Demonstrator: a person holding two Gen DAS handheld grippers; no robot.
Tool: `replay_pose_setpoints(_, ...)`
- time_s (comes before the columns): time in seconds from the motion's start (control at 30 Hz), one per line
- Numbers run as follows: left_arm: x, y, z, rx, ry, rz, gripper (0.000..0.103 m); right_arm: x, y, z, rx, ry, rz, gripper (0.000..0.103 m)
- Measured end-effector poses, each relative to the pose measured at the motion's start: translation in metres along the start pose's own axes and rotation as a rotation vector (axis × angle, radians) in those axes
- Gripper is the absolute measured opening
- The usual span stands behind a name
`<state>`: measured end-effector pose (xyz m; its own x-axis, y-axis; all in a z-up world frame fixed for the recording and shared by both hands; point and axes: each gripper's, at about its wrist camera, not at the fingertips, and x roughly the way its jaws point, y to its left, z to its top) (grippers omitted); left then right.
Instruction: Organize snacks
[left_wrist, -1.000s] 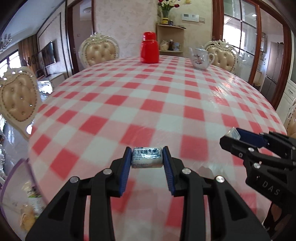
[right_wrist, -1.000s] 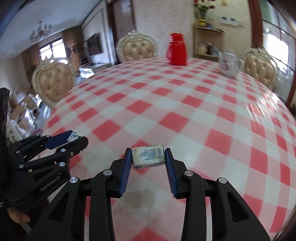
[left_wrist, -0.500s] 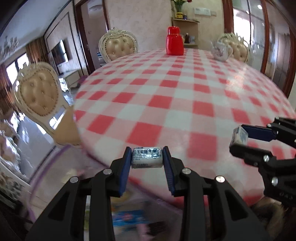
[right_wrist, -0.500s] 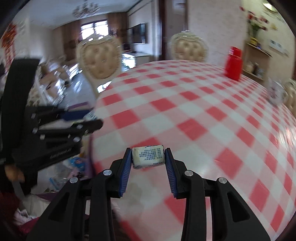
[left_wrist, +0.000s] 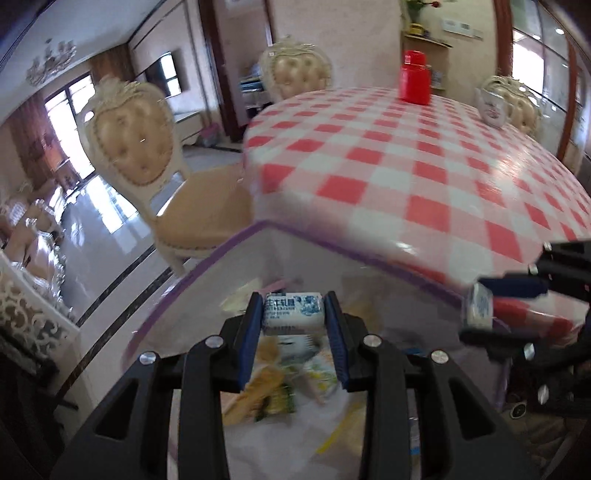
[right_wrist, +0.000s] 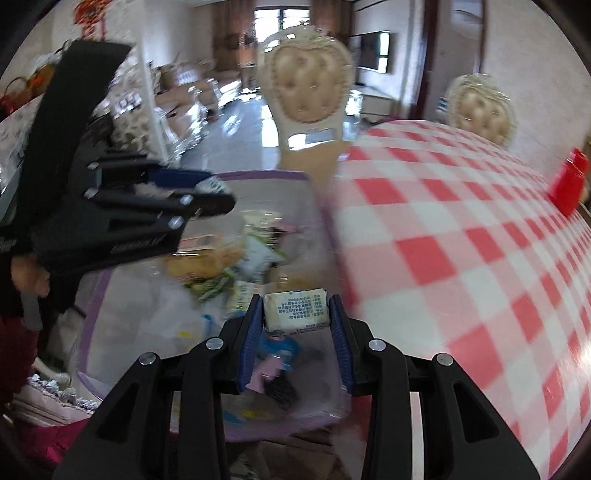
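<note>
Checked red-and-white cloth covers the round table (left_wrist: 424, 177), but both cameras now look past its edge at a clear bin with a purple rim (left_wrist: 207, 258) standing beside it. That is the big change: 1 second ago both grippers were out over the tablecloth, and now they have swung across to hang above the bin.

Left gripper (left_wrist: 293, 314) is narrowed onto a small blue-and-white wrapped snack (left_wrist: 291, 314), pads pressing both ends, squarely over the bin's mouth. Right gripper (right_wrist: 295, 312) is clamped the same way on a pale wrapped snack (right_wrist: 295, 308) with its printed back showing, and it too sits above the bin, close to the table side. Neither grip has slackened during the swing; both packets sit just as they did.

Down inside the bin there is already a heap of snack packets (right_wrist: 225, 266), yellow, green and blue, blurred by the motion. A cream padded chair (left_wrist: 136, 147) stands beyond the bin, a red jug (left_wrist: 415, 79) far back on the table.

So 2 snacks are carried and lined up; my read is that the carry is nearly done and release into the bin comes next. Both are well inside the rim, so a spill looks unlikely.
</note>
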<state>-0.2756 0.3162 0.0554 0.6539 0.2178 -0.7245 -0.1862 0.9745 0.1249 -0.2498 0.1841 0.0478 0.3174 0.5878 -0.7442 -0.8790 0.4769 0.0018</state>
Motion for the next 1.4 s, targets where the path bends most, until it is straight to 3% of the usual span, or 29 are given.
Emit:
replay_pose_setpoints(0.23, -0.01, 0.02, -0.004, -0.011, -0.022, 0.003, 0.035, 0.018, 0.023, 0.013, -0.025, 0.01, 0.082, 0.036)
replay_pose_setpoints(0.3, -0.012, 0.023, -0.003, -0.028, -0.037, 0.004, 0.039, 0.019, 0.024, 0.016, -0.026, -0.007, 0.117, 0.04)
replay_pose_setpoints(0.33, -0.013, 0.025, -0.001, -0.043, -0.046, 0.0, 0.063, 0.018, 0.025, 0.017, -0.024, -0.019, 0.12, 0.051)
replay_pose_setpoints(0.37, -0.016, 0.029, 0.0, -0.076, -0.067, -0.002, 0.095, 0.017, 0.024, 0.017, -0.02, -0.027, 0.115, 0.056)
replay_pose_setpoints(0.4, -0.021, 0.032, 0.001, -0.102, -0.098, 0.006, 0.102, 0.015, 0.023, 0.016, -0.011, -0.038, 0.104, 0.064)
replay_pose_setpoints(0.43, -0.026, 0.034, 0.003, -0.122, -0.135, 0.022, 0.102, 0.012, 0.021, 0.016, -0.005, -0.042, 0.094, 0.07)
replay_pose_setpoints(0.53, -0.03, 0.04, 0.006, -0.164, -0.146, 0.023, 0.102, 0.006, 0.016, 0.013, 0.019, -0.044, 0.047, 0.085)
replay_pose_setpoints(0.63, -0.035, 0.047, 0.01, -0.231, -0.136, 0.107, 0.102, -0.002, 0.011, 0.012, 0.033, -0.02, 0.027, 0.087)
replay_pose_setpoints(0.7, -0.041, 0.045, 0.011, -0.234, -0.124, 0.224, 0.102, -0.004, 0.007, 0.014, 0.06, 0.031, 0.048, 0.087)
replay_pose_setpoints(0.77, -0.046, 0.044, 0.009, -0.227, -0.146, 0.268, 0.102, -0.006, 0.002, 0.017, 0.105, 0.065, 0.055, 0.087)
replay_pose_setpoints(0.87, -0.044, 0.045, 0.005, -0.243, -0.123, 0.208, 0.102, -0.005, -0.005, 0.019, 0.153, 0.1, 0.027, 0.087)
replay_pose_setpoints(0.97, -0.028, 0.042, 0.003, -0.247, -0.036, 0.104, 0.102, 0.007, -0.009, 0.018, 0.164, 0.153, -0.026, 0.087)
replay_pose_setpoints(1.1, -0.009, 0.03, -0.002, -0.225, 0.031, 0.075, 0.102, 0.026, -0.013, 0.012, 0.176, 0.23, -0.103, 0.087)
replay_pose_setpoints(1.4, 0.015, 0.018, -0.012, -0.206, 0.116, 0.042, 0.102, 0.043, -0.012, 0.003, 0.199, 0.265, -0.091, 0.087)
